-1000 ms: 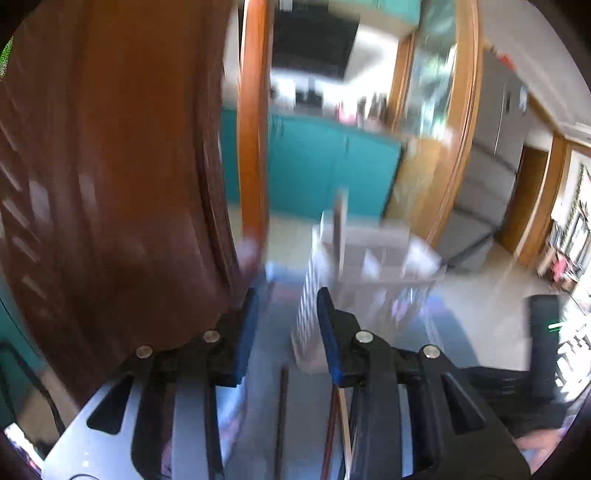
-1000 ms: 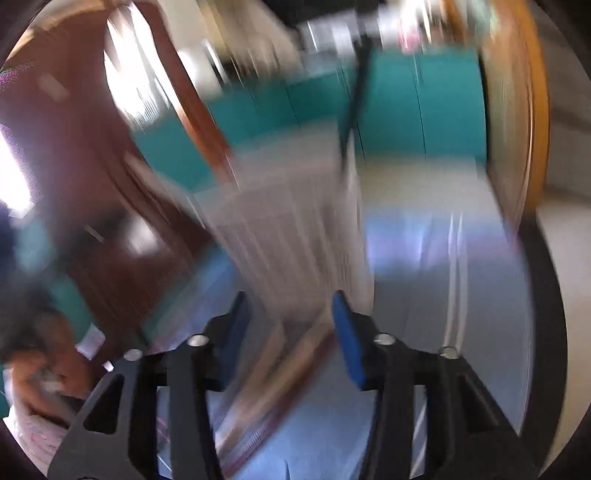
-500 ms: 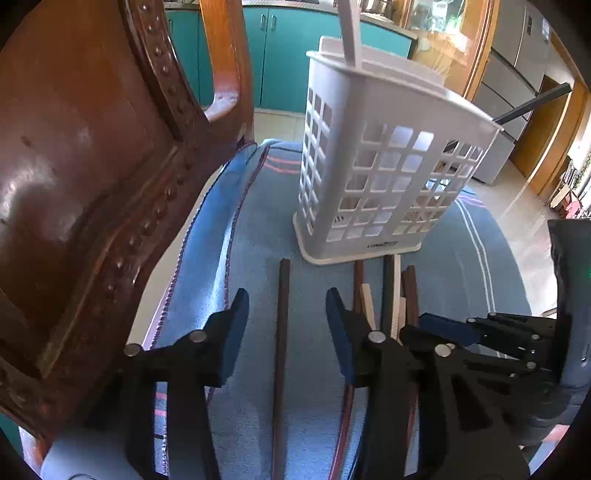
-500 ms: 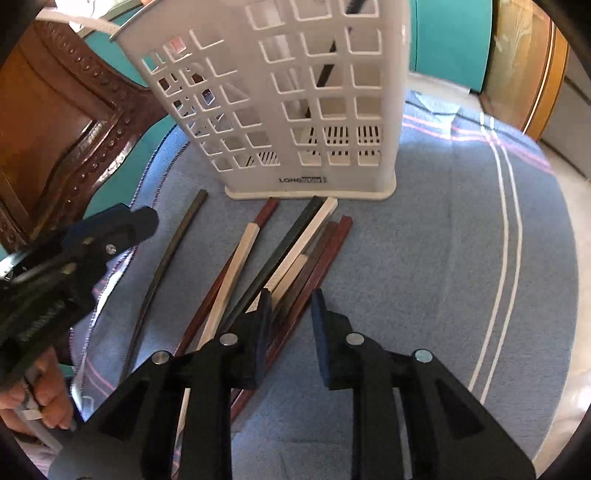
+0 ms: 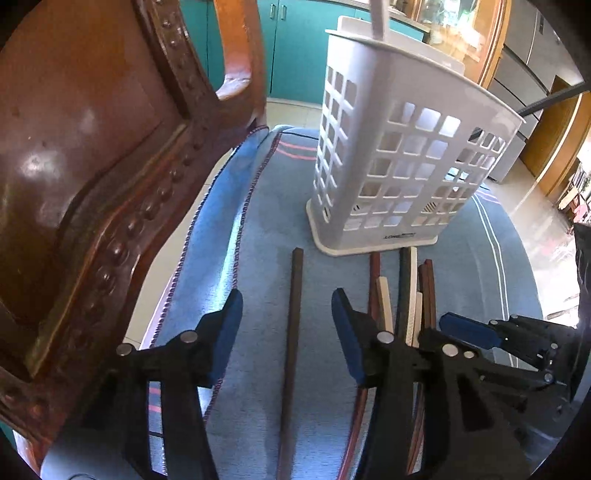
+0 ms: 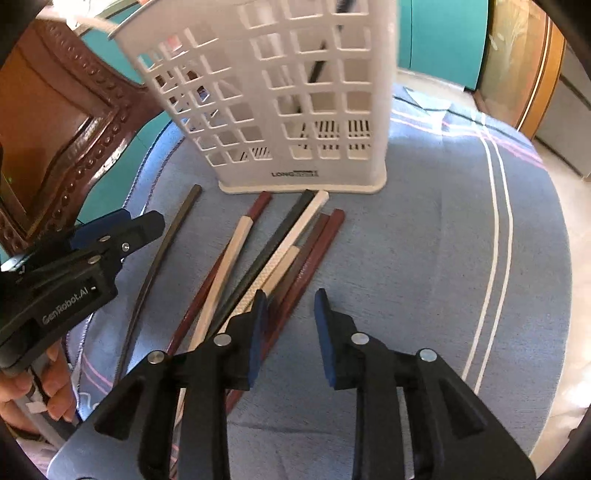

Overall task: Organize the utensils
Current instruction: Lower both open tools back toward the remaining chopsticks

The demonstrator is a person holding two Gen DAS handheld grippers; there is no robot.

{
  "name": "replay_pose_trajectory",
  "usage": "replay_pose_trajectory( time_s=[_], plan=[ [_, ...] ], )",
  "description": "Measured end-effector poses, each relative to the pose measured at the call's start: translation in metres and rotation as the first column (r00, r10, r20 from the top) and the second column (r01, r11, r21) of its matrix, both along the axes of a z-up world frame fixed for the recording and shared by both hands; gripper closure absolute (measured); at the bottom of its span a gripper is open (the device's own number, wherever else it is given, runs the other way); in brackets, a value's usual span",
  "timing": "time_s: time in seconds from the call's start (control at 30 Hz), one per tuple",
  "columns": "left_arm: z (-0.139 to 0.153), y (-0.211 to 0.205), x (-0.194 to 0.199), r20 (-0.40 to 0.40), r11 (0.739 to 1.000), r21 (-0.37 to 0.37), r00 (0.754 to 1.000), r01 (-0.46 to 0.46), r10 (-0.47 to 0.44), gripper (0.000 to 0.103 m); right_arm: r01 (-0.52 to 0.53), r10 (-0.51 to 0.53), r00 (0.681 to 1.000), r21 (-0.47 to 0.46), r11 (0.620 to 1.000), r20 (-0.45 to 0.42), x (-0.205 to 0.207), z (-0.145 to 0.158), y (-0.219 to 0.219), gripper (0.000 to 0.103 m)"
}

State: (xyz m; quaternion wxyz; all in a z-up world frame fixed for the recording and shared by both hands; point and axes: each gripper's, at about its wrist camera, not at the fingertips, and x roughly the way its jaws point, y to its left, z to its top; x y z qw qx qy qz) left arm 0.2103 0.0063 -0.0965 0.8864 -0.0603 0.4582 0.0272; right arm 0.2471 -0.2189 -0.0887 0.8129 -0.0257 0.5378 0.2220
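A white slotted utensil basket [image 5: 391, 177] [image 6: 295, 92] stands upright on a blue cloth, with a white stick [image 5: 380, 18] and a black stick [image 6: 321, 70] inside it. In front of it lies a bundle of several chopsticks [image 5: 406, 295] [image 6: 280, 251], red-brown, white and dark. One dark chopstick [image 5: 293, 332] [image 6: 166, 251] lies apart to their left. My left gripper [image 5: 286, 325] [image 6: 122, 229] straddles this lone stick; its jaws are opening and the pads stand clear of it. My right gripper [image 6: 290, 332] [image 5: 465, 328] hovers at the bundle's right edge, jaws opening, gripping nothing.
The blue striped cloth [image 6: 443, 221] covers a round seat. A carved brown wooden chair back [image 5: 92, 166] [image 6: 55, 110] rises close on the left. A person's hand [image 6: 22, 391] holds the left gripper. Teal cabinets [image 5: 295, 48] stand behind.
Both views have tipped down from the blurred room onto the cloth and chopsticks. The left jaws have spread wider around the lone stick. The right jaws narrowed, then widened a little.
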Motion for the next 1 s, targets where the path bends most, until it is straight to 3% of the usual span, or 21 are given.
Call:
replay_pose_trajectory(
  time_s=[0.1, 0.27, 0.47, 0.63, 0.77, 0.87, 1.0],
  plan=[
    [-0.004, -0.003, 0.0, -0.01, 1.0, 0.011, 1.0, 0.006, -0.006, 0.049, -0.002, 0.002, 1.0, -0.017, 1.0, 0.012, -0.007, 0.003, 0.004, 0.069],
    [-0.011, 0.0, 0.002, -0.024, 1.0, 0.015, 1.0, -0.005, 0.006, 0.049, -0.039, 0.038, 0.999, -0.03, 0.999, -0.023, -0.007, 0.004, 0.005, 0.069],
    [-0.013, 0.003, 0.003, -0.03, 1.0, 0.017, 1.0, -0.006, 0.007, 0.047, 0.019, -0.02, 1.0, -0.037, 0.999, -0.016, 0.003, 0.006, -0.02, 0.069],
    [-0.009, 0.0, 0.003, -0.031, 1.0, 0.02, 1.0, 0.0, 0.001, 0.046, 0.031, -0.031, 0.999, -0.061, 0.998, 0.011, 0.007, 0.005, -0.01, 0.069],
    [-0.006, 0.002, 0.001, -0.032, 1.0, 0.022, 0.999, -0.008, 0.008, 0.044, 0.045, -0.043, 0.998, 0.049, 0.998, -0.055, 0.014, 0.01, -0.018, 0.069],
    [-0.007, 0.003, 0.004, -0.038, 1.0, 0.02, 0.999, -0.01, 0.011, 0.044, 0.015, -0.014, 0.996, 0.008, 1.0, -0.083, 0.007, 0.002, -0.007, 0.068],
    [-0.01, -0.001, 0.007, -0.038, 1.0, 0.03, 0.999, -0.007, 0.008, 0.042, 0.002, -0.003, 1.0, -0.059, 0.998, -0.027, -0.005, 0.002, 0.01, 0.064]
  ],
)
